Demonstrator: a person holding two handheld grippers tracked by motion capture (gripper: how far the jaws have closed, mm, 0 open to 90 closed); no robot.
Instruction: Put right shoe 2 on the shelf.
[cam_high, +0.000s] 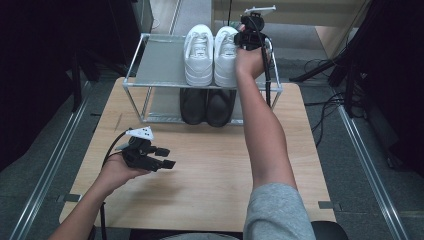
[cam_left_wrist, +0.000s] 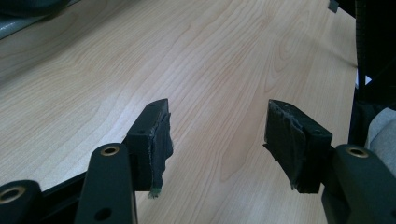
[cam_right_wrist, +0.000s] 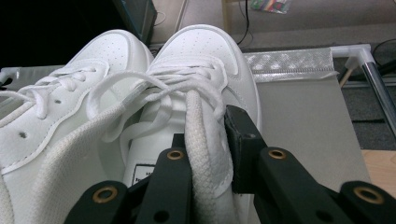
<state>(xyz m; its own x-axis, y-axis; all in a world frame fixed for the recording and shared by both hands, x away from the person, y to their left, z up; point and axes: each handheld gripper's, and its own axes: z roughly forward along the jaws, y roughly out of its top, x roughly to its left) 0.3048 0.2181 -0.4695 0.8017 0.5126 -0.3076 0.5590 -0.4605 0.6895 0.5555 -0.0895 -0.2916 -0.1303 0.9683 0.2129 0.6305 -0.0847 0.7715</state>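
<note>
Right gripper (cam_right_wrist: 212, 154) on collar of right white sneaker (cam_high: 225, 55), one jaw inside, one outside; pads at the rim, grip not clearly tight. Sneaker on rack top shelf (cam_high: 157, 62), long axis running away from person. Left gripper (cam_left_wrist: 217, 140) wide open, empty, over table (cam_high: 210, 165).

Right white sneaker (cam_right_wrist: 201, 70) is standing upright on the rack's top shelf (cam_right_wrist: 303, 107) — laced, toe pointing away, touching its twin (cam_high: 198, 55) on the left.

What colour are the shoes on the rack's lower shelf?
Black leather shoes, clearest in the high view.
</note>
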